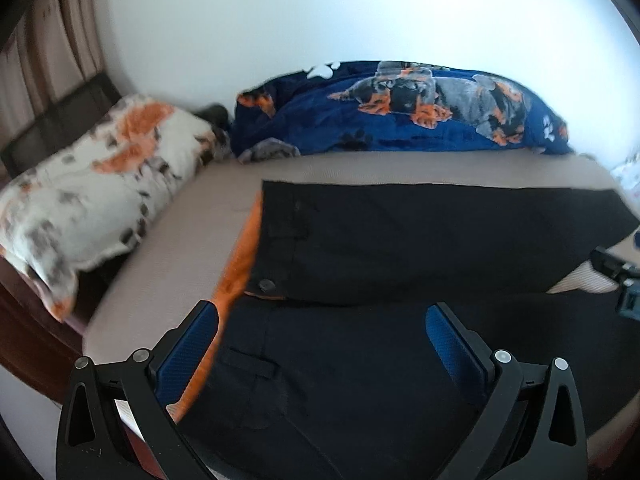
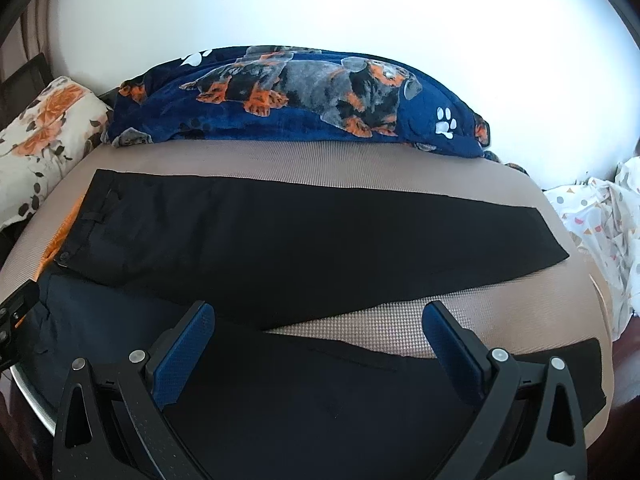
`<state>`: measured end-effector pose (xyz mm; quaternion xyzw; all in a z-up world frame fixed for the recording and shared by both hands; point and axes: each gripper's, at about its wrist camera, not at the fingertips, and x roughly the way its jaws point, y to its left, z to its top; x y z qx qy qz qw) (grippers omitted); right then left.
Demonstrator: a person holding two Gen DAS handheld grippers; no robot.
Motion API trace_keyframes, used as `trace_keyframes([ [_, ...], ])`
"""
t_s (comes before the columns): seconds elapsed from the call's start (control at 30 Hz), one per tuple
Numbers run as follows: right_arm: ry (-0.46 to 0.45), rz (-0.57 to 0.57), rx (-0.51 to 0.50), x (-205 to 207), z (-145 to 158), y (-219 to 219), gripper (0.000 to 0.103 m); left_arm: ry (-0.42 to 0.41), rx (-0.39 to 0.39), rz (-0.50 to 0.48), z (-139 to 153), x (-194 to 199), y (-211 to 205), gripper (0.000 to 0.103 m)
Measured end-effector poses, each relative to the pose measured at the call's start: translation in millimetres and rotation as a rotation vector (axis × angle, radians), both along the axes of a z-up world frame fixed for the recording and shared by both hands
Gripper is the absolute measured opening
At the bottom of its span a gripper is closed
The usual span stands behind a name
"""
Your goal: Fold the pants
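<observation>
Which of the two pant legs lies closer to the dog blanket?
The far leg, stretched out just below the dog blanket; the other leg lies near the front edge.

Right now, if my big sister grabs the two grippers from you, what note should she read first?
Left gripper: open, holding nothing, over the waist end of the pants.
Right gripper: open, holding nothing, over the near leg.
Pants: spread flat on the bed, waistband button at the left, legs running right and splayed apart, orange lining showing at the waist.
Done: laid out only; no fold yet.
Left: probably bring one leg onto the other, then fold along the length.
</observation>
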<state>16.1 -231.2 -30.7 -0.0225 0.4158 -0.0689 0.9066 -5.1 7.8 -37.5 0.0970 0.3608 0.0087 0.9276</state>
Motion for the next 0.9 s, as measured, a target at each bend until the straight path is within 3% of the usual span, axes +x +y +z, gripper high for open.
trace_keyframes([
  [0.03, 0.002, 0.003, -0.004, 1.3, -0.2, 0.6, 0.103, 0.001, 0.014, -0.019, -0.5, 1.1, -1.3, 0.103],
  [0.17, 0.008, 0.01, 0.001, 5.7, -2.3, 1.1, 0.103, 0.036, -0.142, -0.144, 3.8, 9.5, 8.1, 0.103],
  [0.23, 0.01, 0.008, -0.005, 7.2, -3.8, 2.0, 0.103, 0.017, -0.173, -0.186, 6.2, 12.1, 13.8, 0.103],
  [0.4, 0.01, 0.016, 0.004, 10.8, -6.4, 1.7, 0.103, 0.008, -0.074, -0.211, 11.0, 27.9, 13.7, 0.101],
  [0.6, 0.018, 0.043, 0.027, 14.7, -12.0, 3.6, 0.103, 0.077, -0.137, -0.272, 12.4, 87.9, 40.5, 0.1],
  [0.67, 0.023, 0.05, 0.021, 16.7, -13.8, 4.7, 0.103, 0.088, -0.17, -0.251, 10.9, 111.7, 56.2, 0.096],
  [0.8, 0.03, 0.06, 0.003, 20.8, -18.0, 8.0, 0.103, 0.17, -0.294, -0.217, -0.9, 173.3, 95.5, 0.072],
  [0.9, 0.04, 0.063, -0.001, 24.9, -21.4, 9.3, 0.103, 0.198, -0.299, -0.185, -14.8, 215.7, 116.1, 0.069],
])
